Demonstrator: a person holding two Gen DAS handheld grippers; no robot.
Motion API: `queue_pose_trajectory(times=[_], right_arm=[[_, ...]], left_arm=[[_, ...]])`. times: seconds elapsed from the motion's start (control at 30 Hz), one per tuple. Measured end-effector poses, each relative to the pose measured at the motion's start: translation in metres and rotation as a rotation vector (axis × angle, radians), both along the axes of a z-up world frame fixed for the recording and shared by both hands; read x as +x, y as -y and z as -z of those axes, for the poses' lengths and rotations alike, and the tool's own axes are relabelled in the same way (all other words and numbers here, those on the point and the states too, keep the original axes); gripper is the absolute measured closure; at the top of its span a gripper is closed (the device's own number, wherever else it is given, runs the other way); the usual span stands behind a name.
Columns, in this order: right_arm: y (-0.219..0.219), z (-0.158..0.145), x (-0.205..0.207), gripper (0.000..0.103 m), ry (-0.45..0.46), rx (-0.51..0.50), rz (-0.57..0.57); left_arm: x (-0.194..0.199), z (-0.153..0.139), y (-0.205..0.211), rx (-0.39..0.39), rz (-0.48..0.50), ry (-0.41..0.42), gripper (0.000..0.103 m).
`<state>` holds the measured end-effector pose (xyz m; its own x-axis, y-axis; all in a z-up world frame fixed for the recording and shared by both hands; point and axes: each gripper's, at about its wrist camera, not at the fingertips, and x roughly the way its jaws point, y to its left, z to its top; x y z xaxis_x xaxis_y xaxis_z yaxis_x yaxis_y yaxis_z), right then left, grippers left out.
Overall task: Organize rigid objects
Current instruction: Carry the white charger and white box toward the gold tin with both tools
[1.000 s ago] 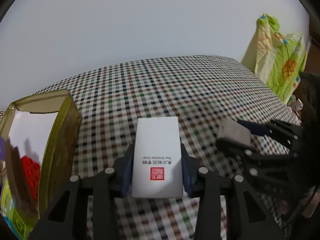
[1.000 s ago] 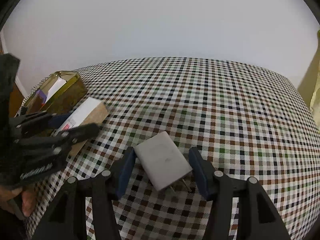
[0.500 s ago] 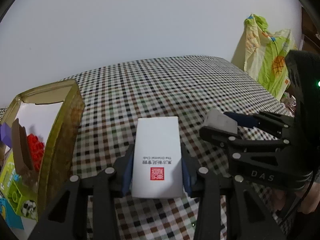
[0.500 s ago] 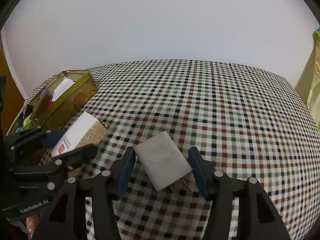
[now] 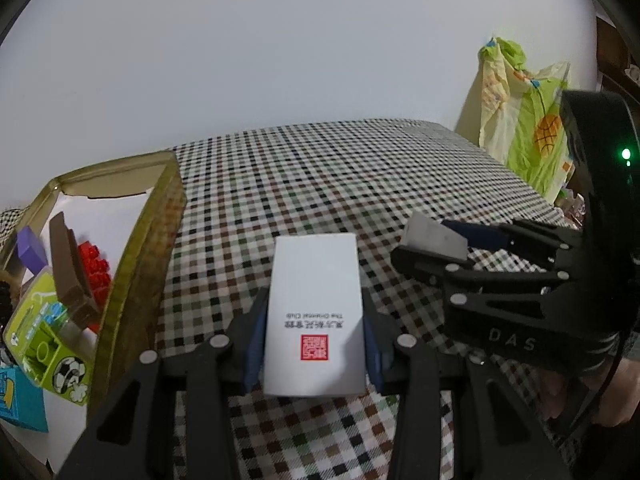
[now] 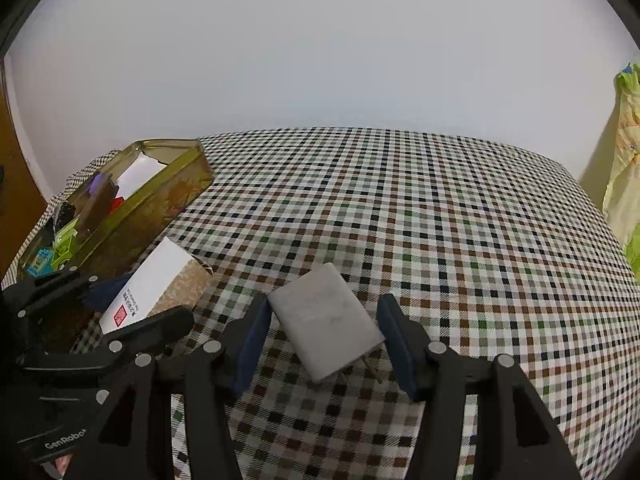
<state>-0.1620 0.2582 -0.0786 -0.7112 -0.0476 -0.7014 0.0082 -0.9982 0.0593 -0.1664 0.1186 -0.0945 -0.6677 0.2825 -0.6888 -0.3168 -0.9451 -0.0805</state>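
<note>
A white box [image 5: 314, 316] is clamped between the pads of the left gripper [image 5: 312, 348], above the checked tablecloth [image 5: 320, 184]. A grey charger [image 6: 326, 320] is gripped diagonally by the right gripper [image 6: 326, 340]. The gold tin [image 5: 136, 248] is seen at nine o'clock.

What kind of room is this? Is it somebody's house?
Probably a home, yes. A checked tablecloth covers the table, a gold tin box holds toys and odds and ends, and a bright green and yellow patterned cloth hangs by the plain white wall.
</note>
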Motion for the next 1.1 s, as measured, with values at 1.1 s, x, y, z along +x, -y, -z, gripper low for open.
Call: queue_pose_trajectory(times=[1.1], right_arm=[[0.039,-0.003,0.03,0.045,-0.048,-0.001,0.014]], left_arm=[[0.048,-0.02,0.026,0.047,-0.029,-0.145,0.063]])
